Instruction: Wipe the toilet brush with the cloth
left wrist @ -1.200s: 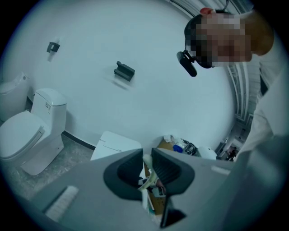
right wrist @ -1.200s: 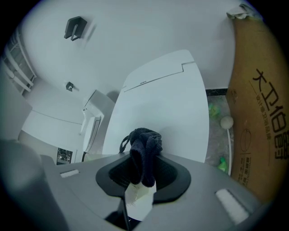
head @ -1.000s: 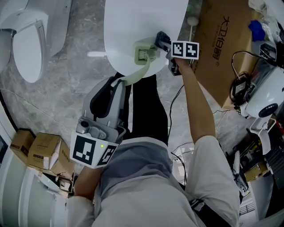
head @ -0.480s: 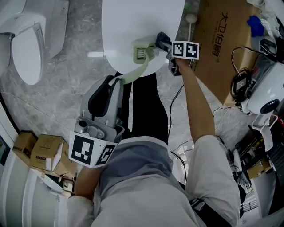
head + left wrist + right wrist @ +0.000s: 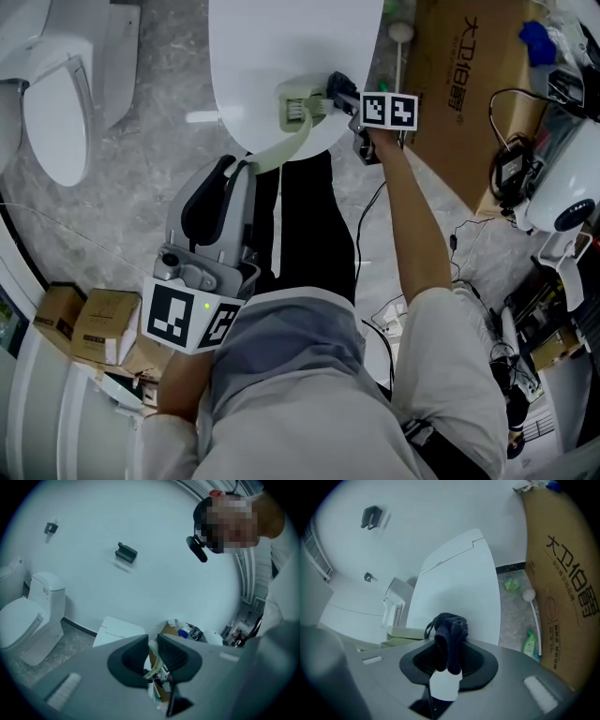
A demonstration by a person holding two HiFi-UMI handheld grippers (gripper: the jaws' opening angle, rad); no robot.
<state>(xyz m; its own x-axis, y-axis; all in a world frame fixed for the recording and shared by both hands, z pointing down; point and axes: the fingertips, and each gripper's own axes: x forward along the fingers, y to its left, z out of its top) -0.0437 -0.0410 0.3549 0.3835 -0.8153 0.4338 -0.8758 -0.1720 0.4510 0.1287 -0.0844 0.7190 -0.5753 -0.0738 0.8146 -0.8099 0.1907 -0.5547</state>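
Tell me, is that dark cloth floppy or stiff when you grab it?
Probably floppy: the cloth bunches and folds over where the right gripper pinches it. Likely light too, since one small pinch holds it all. It should squash easily against the toilet brush.

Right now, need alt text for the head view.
Looking down from the person's head: the left claw grips the handle of a pale green toilet brush, while the right claw holds a dark cloth at the brush's head, over a white panel. A toilet stands at upper left, a cardboard box at upper right.
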